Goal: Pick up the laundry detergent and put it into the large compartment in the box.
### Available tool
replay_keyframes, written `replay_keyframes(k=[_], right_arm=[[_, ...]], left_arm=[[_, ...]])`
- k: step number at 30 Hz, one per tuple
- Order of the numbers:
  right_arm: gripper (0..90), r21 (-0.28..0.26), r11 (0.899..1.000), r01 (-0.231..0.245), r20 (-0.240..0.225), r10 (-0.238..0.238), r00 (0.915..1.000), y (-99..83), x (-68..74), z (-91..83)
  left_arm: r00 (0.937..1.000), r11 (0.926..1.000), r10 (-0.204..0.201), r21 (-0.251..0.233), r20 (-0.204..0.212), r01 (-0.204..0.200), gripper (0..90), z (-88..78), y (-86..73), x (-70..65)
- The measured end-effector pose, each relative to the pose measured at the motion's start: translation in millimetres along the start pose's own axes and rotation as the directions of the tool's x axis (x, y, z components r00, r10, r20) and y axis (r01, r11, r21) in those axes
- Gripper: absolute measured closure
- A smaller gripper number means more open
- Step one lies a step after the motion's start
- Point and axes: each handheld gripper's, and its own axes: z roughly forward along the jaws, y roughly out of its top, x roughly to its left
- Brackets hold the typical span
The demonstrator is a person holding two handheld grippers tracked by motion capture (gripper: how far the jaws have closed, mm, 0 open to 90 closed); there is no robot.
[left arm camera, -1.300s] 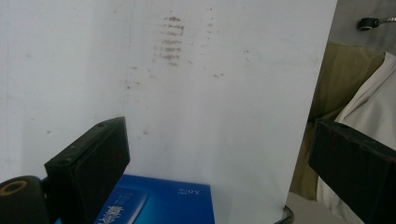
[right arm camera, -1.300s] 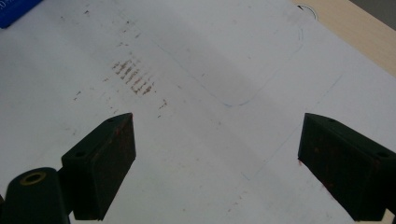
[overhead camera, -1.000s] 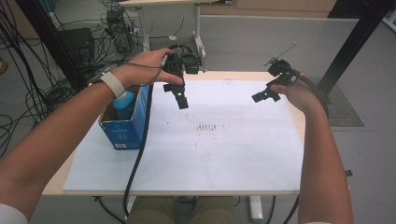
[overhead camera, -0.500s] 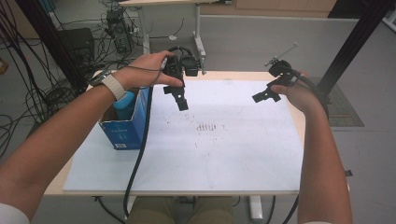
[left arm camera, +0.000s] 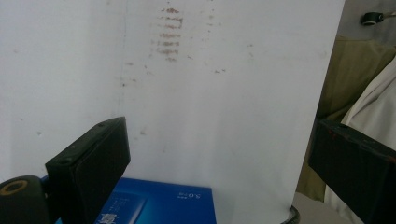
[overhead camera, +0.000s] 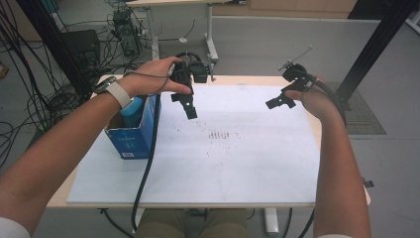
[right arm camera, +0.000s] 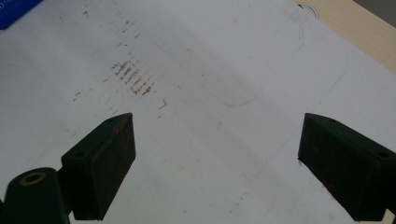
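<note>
Two black grippers held over a white sheet, beside a blue box.

The left gripper (overhead camera: 189,106) and right gripper (overhead camera: 275,102) both gape, empty, above the smudged matte white sheet (overhead camera: 237,163); the open blue cardboard box (overhead camera: 132,134), printed "3.0", stands at the sheet's left edge.

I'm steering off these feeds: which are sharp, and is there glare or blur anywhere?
High view: evenly lit and fairly sharp, the white sheet bright but not blown out, the box clear. Left gripper view: the sheet's brown marks are readable, while the left claw looms dark and soft. Right gripper view: the sheet looks greyer, with a soft shadow band; the right claw is slightly soft.
</note>
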Motion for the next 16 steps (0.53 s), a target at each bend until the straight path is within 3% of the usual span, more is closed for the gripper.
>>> replay_keyframes(k=[16], right_arm=[[10.8, -0.004, 1.0, -0.01, 0.003, 0.01, 0.9999, -9.4, -2.0, -0.2]], left_arm=[[0.9996, 0.9996, -0.026, -0.006, -0.007, 0.026, 6.1, 0.0, -2.0, -0.6]])
